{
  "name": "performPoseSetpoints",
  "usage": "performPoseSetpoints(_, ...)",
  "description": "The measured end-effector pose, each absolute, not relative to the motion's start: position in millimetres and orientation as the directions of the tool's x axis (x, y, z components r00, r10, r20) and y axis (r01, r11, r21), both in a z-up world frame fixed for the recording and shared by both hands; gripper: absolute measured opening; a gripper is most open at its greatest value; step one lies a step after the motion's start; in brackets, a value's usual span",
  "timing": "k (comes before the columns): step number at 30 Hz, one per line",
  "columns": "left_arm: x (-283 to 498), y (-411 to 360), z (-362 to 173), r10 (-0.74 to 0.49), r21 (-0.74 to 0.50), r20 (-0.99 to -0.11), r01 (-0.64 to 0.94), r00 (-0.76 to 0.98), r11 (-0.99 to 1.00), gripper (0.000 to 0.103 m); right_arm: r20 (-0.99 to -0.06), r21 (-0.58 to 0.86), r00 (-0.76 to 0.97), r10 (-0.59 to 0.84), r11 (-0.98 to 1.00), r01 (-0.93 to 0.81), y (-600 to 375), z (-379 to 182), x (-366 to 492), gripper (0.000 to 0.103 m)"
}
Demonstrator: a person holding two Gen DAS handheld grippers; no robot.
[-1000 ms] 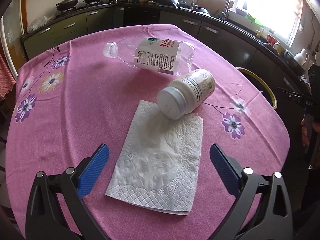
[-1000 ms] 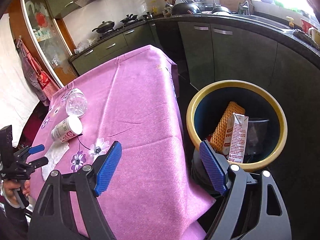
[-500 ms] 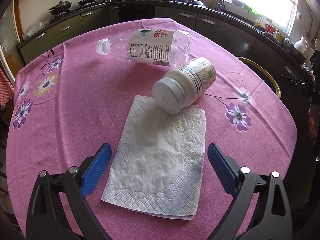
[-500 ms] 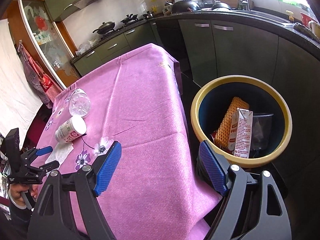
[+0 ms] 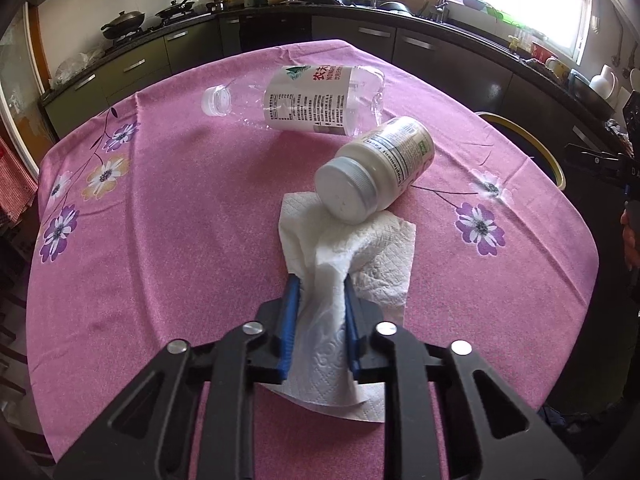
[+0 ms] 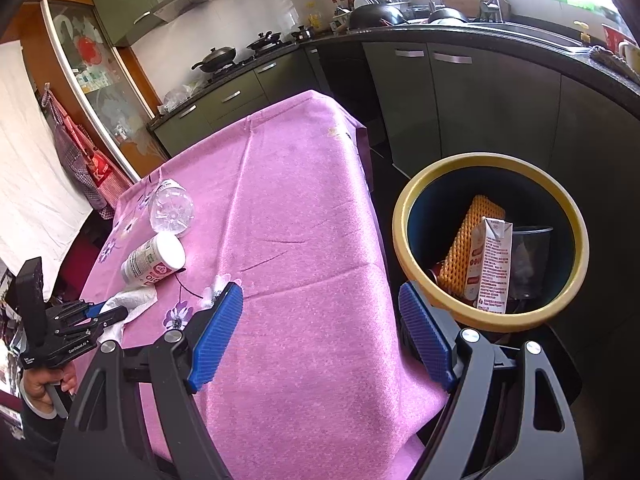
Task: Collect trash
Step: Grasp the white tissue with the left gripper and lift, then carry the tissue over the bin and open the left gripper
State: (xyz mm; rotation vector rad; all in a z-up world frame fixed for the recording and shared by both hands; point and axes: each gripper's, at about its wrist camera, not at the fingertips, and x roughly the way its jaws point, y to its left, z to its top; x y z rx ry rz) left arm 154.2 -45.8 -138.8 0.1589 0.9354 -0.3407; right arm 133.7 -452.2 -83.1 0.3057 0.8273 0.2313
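A white paper napkin (image 5: 360,248) lies bunched on the pink tablecloth (image 5: 180,220). My left gripper (image 5: 318,284) is closing on it, and its blue pads pinch the napkin's near part. The napkin's far edge lies under a white pill jar (image 5: 376,172) on its side. Behind the jar lies a clear plastic bottle (image 5: 316,100). In the right wrist view my right gripper (image 6: 320,300) stands open over the table's near corner, nothing between its fingers, and my left gripper (image 6: 110,312) shows at the far left with the napkin (image 6: 134,300).
A yellow-rimmed bin (image 6: 404,216) stands on the floor right of the table, holding a milk carton (image 6: 490,264), an orange foam net and a clear cup. Dark kitchen cabinets (image 6: 480,112) run behind. A hand (image 6: 44,388) holds the left gripper's handle.
My left gripper's jaws have shut from wide apart onto the napkin, crumpling it into a ridge between the pads. My right gripper has stayed open and in place.
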Motion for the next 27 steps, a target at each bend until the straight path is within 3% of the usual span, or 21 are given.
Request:
performPoseSetpoints(1, 154, -45, -138, -0.216, -0.013, -0.810, 0.352, 0.545, 0.936, 0.008, -0.681, 0.360, 0.657, 0.323, 0.929, -0.084, -453, -83, 133, 0.080)
performPoseSetpoints(4, 150, -41, -134, -0.224, -0.023, -0.809, 0.352, 0.543, 0.936, 0.006, -0.675, 0.369, 0.660, 0.329, 0.926, -0.084, -455, -83, 132, 0.080)
performPoseSetpoints(10, 131, -36, -109, -0.226, -0.004, -0.788, 0.362, 0.573, 0.932, 0.005, -0.658, 0.389, 0.671, 0.341, 0.917, -0.084, -461, -80, 129, 0.080)
performPoseSetpoints(15, 115, -56, -72, -0.301, -0.004, -0.755, 0.455, 0.582, 0.890, 0.005, -0.641, 0.391, 0.695, 0.326, 0.918, -0.070, -472, -73, 122, 0.080)
performPoseSetpoints(21, 133, -127, -43, -0.441, -0.042, -0.732, 0.611, 0.520, 0.790, 0.005, -0.638, 0.358, 0.736, 0.225, 0.933, 0.026, -509, -68, 104, 0.080)
performPoseSetpoints(27, 179, -248, -47, -0.532, -0.076, -0.746, 0.742, 0.401, 0.666, 0.005, -0.634, 0.392, 0.760, 0.140, 0.906, 0.160, -569, -76, 79, 0.080)
